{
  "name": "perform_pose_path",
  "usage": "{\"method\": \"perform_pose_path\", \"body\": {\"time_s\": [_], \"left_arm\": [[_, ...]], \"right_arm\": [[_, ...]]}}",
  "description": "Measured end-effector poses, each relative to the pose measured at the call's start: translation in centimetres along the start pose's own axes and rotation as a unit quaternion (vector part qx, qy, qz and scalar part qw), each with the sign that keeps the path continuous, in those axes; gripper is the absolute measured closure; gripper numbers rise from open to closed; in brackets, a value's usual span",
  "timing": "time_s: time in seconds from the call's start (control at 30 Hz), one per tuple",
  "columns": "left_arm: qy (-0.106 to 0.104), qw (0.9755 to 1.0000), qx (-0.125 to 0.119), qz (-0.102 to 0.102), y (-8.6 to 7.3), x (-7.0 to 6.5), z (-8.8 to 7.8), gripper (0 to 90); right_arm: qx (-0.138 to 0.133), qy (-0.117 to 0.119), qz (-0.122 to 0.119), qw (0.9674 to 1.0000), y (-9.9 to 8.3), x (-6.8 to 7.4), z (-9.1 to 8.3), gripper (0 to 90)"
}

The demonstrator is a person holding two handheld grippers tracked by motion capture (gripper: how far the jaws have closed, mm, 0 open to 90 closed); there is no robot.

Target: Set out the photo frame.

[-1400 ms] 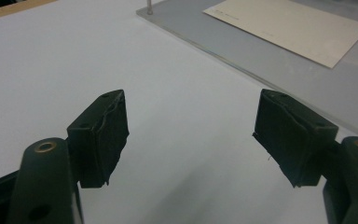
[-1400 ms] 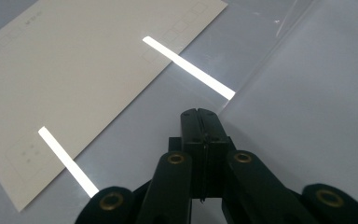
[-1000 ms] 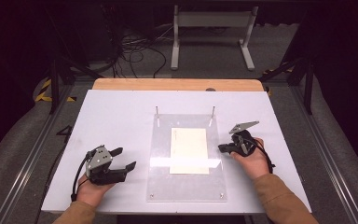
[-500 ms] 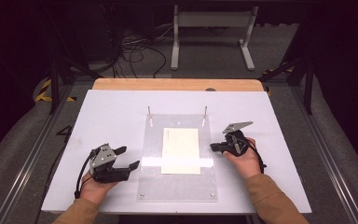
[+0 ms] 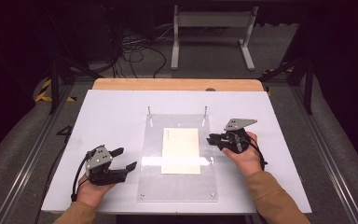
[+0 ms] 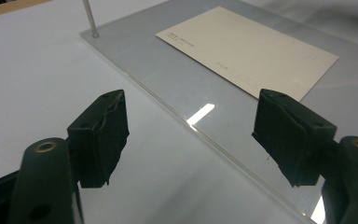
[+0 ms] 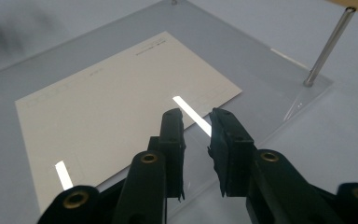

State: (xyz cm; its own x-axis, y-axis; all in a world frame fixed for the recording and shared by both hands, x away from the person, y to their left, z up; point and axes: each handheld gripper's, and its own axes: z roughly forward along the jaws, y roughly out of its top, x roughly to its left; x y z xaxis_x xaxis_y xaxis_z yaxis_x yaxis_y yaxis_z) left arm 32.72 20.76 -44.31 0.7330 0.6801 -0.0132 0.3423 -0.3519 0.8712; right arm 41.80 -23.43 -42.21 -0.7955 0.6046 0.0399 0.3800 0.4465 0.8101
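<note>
A clear acrylic plate (image 5: 177,186) lies flat mid-table with a cream card (image 5: 181,150) on it and two thin metal pins (image 5: 149,112) at its far corners. My right gripper (image 5: 212,138) sits at the plate's right edge. In the right gripper view its jaws (image 7: 196,140) have just been opening and stand a narrow gap apart over the plate (image 7: 261,60) near the card (image 7: 116,102), with nothing between them. My left gripper (image 5: 125,158) rests open on the table left of the plate. Its jaws (image 6: 191,135) stand wide and empty, facing the plate edge (image 6: 168,70) and card (image 6: 247,49).
The white table top (image 5: 112,116) has a wooden strip (image 5: 177,84) along its far edge. A metal stand (image 5: 212,32) and cables lie on the floor beyond. One pin (image 7: 328,46) rises close to the right of my right gripper.
The plate with its card slid a little to the left, and my right gripper moved left with it. The right jaws, shut before, now stand slightly apart. The left gripper stayed put.
</note>
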Motion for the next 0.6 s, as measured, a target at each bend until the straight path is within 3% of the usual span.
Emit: {"method": "perform_pose_path", "body": {"time_s": [0.17,0.3,0.5,0.6], "left_arm": [[0.003,1.0000,-0.002,-0.005,-0.2,-0.1,-0.3,25.2],[0.009,0.9999,-0.001,-0.006,-0.6,-0.2,-0.6,25.0],[0.011,0.9999,-0.003,-0.008,-0.8,-0.2,-1.0,25.0],[0.015,0.9998,-0.002,-0.008,-0.8,-0.2,-1.1,24.6]], "right_arm": [[-0.007,0.006,0.010,0.9999,1.1,-1.0,0.4,74.6],[0.004,-0.013,0.005,0.9999,2.1,-2.0,0.9,72.1],[-0.009,-0.020,0.031,0.9993,3.1,-3.8,1.8,69.8],[-0.016,-0.044,0.040,0.9981,3.6,-4.6,2.7,66.7]]}}
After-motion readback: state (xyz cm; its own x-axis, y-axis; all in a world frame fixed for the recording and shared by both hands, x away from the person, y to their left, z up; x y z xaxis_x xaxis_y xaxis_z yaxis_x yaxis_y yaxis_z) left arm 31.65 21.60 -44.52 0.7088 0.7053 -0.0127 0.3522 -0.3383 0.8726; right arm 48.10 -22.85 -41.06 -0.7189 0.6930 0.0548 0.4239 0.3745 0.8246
